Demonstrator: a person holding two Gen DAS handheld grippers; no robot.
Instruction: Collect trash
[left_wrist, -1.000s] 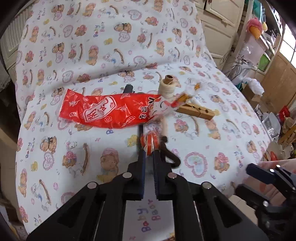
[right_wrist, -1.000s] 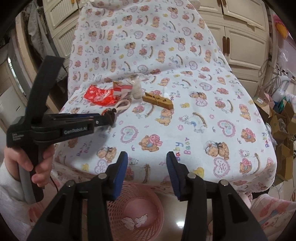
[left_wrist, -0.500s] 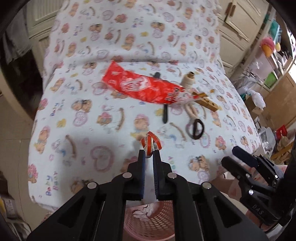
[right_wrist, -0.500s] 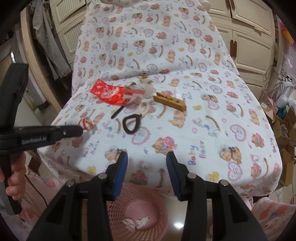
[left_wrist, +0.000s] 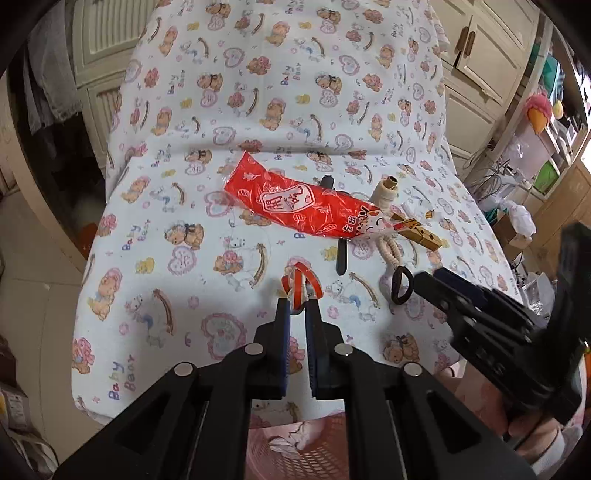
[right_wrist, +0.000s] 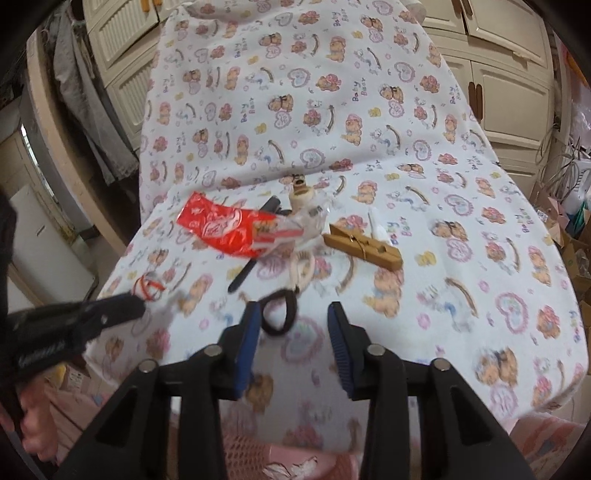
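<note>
Red-and-white twisted scrap of wrapper (left_wrist: 300, 283) is now pinched at the tips of the left tongs (left_wrist: 298, 308), lifted off the teddy-print table (left_wrist: 155, 258) and drawn back toward the pink mesh basket (left_wrist: 295, 448) below its edge; a drop is judged next. Right tongs (right_wrist: 291, 314) are held spread, empty, near the black hair tie (right_wrist: 279, 312).

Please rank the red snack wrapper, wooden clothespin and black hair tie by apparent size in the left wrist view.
1. Red snack wrapper, clearly largest.
2. Wooden clothespin.
3. Black hair tie, close to the clothespin and nearer the camera, so that order is unsure.
</note>
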